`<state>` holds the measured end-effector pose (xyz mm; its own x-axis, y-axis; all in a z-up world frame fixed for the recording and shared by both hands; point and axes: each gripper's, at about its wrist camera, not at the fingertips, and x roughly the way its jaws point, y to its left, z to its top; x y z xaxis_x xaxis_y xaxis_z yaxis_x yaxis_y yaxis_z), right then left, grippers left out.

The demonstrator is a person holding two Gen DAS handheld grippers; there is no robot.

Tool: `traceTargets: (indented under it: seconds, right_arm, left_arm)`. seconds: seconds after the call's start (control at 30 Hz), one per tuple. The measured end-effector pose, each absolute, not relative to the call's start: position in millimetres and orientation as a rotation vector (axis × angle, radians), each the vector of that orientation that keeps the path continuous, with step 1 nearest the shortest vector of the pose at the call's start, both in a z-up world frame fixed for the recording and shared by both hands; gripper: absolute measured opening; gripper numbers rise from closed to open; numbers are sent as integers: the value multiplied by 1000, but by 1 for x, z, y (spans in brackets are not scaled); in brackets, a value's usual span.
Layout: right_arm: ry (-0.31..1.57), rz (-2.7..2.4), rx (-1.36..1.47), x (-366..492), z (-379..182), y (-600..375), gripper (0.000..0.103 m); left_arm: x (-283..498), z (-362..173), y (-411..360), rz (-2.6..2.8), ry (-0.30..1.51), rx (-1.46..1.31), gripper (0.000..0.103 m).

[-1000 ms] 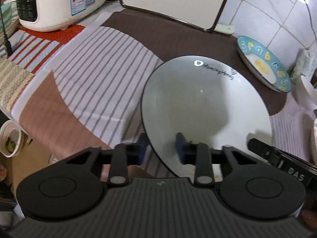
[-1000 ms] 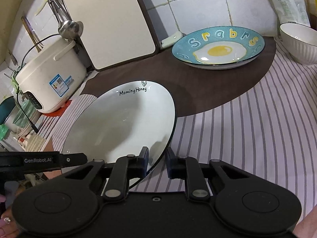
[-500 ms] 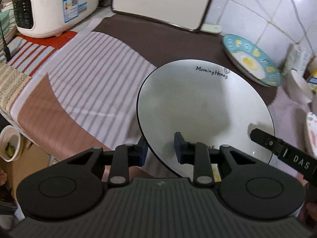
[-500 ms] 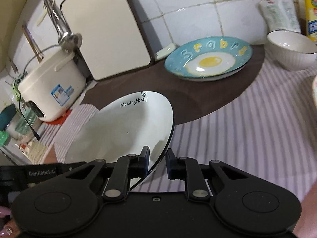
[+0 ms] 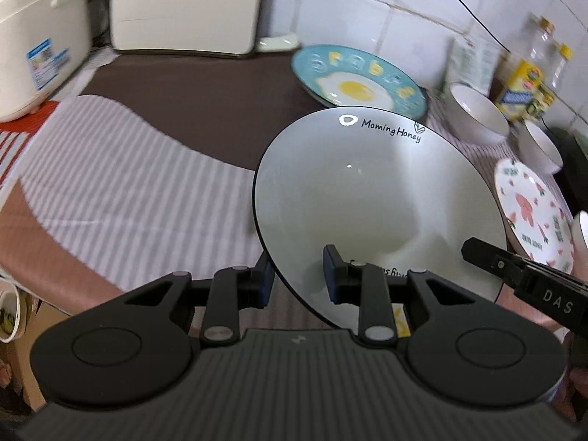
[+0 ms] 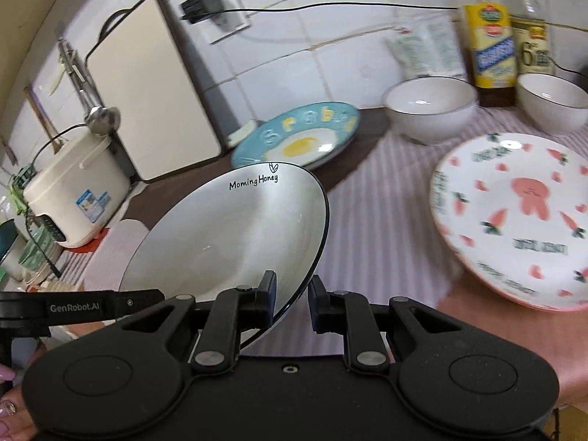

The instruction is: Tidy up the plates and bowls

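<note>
Gripping opposite rims, both tongs (left [image 5: 297, 275], right [image 6: 292, 294]) hold the white plate [image 5: 371, 198] tilted, lettering farthest.

White wall tiles [image 6: 352, 58] are standing behind the counter; a striped cloth [image 5: 139, 191] with a brown patch is covering the counter; a white rice cooker [image 6: 73, 202] is sitting at the left; a pale board [image 6: 154, 88] is leaning on the wall; a charger [image 6: 202, 5] is sitting in a wall socket.

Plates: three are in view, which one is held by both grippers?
The plain white plate lettered "Morning Honey", with a thin black rim. The blue egg plate and the pink rabbit plate lie on the cloth, untouched.
</note>
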<state>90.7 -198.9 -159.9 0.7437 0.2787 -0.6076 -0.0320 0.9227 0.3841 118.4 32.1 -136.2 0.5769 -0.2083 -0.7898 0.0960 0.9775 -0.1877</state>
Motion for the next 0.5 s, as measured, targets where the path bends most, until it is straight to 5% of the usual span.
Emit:
traceTargets:
  seconds: [0.5]
  right_arm:
    - [738, 162, 367, 108, -191, -222, 22]
  left_arm:
    - [136, -154, 1, -174, 985, -75, 26]
